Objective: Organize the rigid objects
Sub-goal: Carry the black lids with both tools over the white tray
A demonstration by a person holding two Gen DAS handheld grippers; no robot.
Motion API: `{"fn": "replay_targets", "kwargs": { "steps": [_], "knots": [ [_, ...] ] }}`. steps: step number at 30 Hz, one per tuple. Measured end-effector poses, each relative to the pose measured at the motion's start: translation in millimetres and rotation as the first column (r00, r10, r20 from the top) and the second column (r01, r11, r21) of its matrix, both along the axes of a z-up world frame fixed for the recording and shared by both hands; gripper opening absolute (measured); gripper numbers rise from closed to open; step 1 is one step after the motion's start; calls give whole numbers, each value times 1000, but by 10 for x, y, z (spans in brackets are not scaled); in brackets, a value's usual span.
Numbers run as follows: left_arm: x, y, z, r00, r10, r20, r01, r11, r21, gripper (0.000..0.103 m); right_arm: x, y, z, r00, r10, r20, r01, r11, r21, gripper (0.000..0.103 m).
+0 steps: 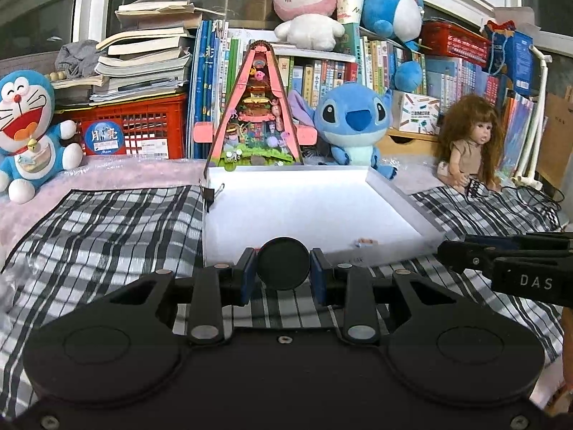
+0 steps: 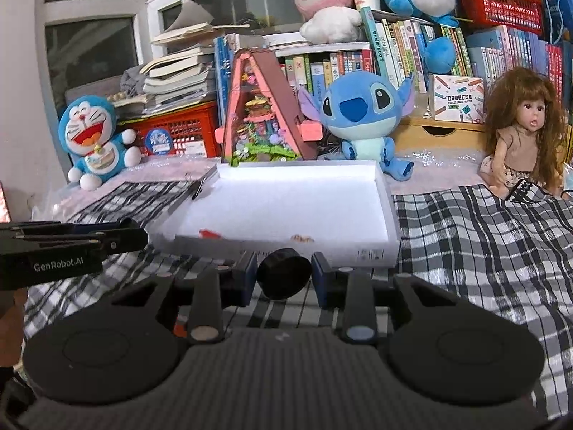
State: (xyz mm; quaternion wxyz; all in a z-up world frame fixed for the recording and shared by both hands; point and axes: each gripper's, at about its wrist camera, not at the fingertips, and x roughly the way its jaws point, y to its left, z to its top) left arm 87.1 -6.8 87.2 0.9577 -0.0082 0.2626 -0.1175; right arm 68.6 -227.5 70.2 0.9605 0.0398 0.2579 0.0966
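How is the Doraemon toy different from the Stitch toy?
The Doraemon toy has a white face, a wide-open red mouth and shut, smiling eyes; the Stitch toy has a blue face, big dark open eyes and a dark blue nose. Doraemon sits left of the white box, Stitch behind its right corner. Both are blue soft toys sitting upright.

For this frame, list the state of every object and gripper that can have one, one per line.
Left gripper: shut on a black round disc, held off the cloth.
Right gripper: shut on a black round puck.
White shallow box: open, lidless, flat on the checked cloth, nearly empty.
Small red piece: lying inside the box.
Small pale piece: lying inside the box.
Black binder clip: clamped on the box's left wall.
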Motion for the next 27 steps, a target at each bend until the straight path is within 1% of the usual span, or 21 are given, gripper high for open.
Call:
{"fn": "replay_targets", "kwargs": {
  "steps": [6,15,21,24,27],
  "knots": [
    [269,-48,53,1000,1,-14,-1,1000,8,30,248,-46,65,999,-13,-33,14,999,35,38],
    [625,-67,6,998,2,-65,-3,1000,-4,30,623,-97,57,993,-25,-119,39,993,114,38],
    [914,-40,-47,993,17,-119,-20,1000,-20,30,883,-93,46,984,-33,-174,56,990,126,38],
    [1088,-8,-66,988,29,-154,-37,998,-48,30,1045,-103,52,977,-43,-207,74,987,145,38],
    [1241,-21,-84,985,40,-170,-49,997,-52,30,1192,-102,46,971,-55,-231,94,982,164,38]
  ]
}}
